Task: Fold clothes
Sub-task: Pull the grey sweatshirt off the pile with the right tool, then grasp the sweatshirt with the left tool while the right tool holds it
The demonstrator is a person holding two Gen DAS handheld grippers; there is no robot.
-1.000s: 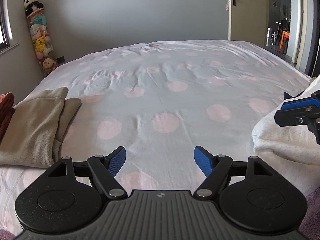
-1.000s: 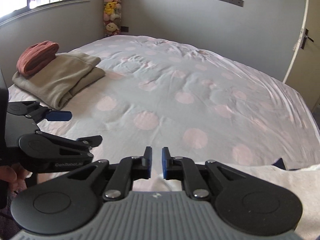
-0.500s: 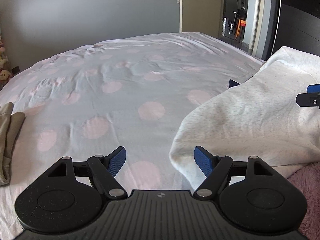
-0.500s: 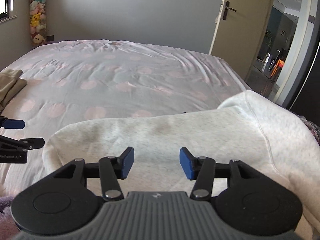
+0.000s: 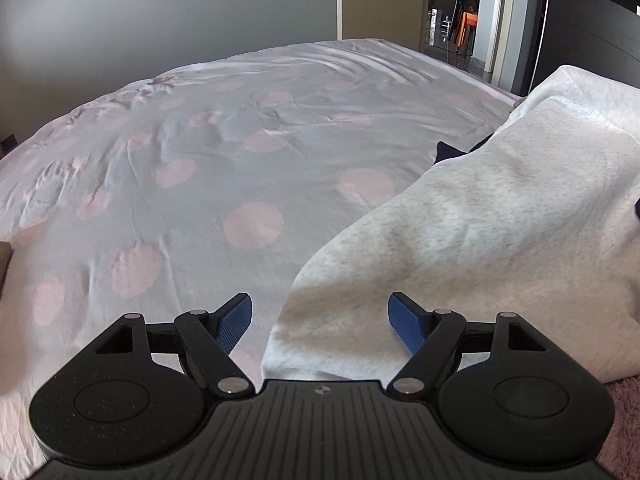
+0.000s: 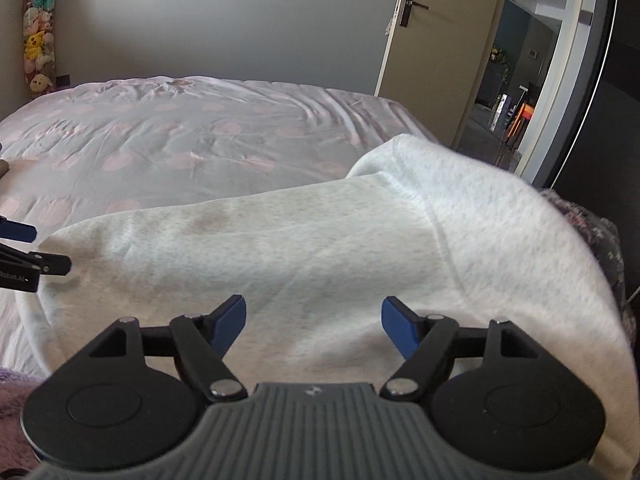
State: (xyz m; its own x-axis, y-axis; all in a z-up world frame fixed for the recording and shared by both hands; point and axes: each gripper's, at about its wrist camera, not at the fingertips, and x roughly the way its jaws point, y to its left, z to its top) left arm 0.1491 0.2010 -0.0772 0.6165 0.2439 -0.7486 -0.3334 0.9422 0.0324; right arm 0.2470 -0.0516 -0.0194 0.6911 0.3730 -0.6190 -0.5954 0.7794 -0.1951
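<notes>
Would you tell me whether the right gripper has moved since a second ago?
Yes. The right gripper swung right from the folded clothes toward the door, jaws opening, over the white sweatshirt.

Pale grey marl sweatshirt [image 6: 320, 248]: my right view's lower and right edges cut it off. Dark navy fabric scrap [image 5: 450, 151]: mostly hidden behind it. My left tool [image 6: 24, 252]: only its tips visible.

I see a wide bed under a grey sheet with pink dots [image 6: 192, 148], plain grey wall [image 6: 200, 28], open beige door [image 6: 440, 40], column of plush toys [image 6: 38, 28] in the corner
</notes>
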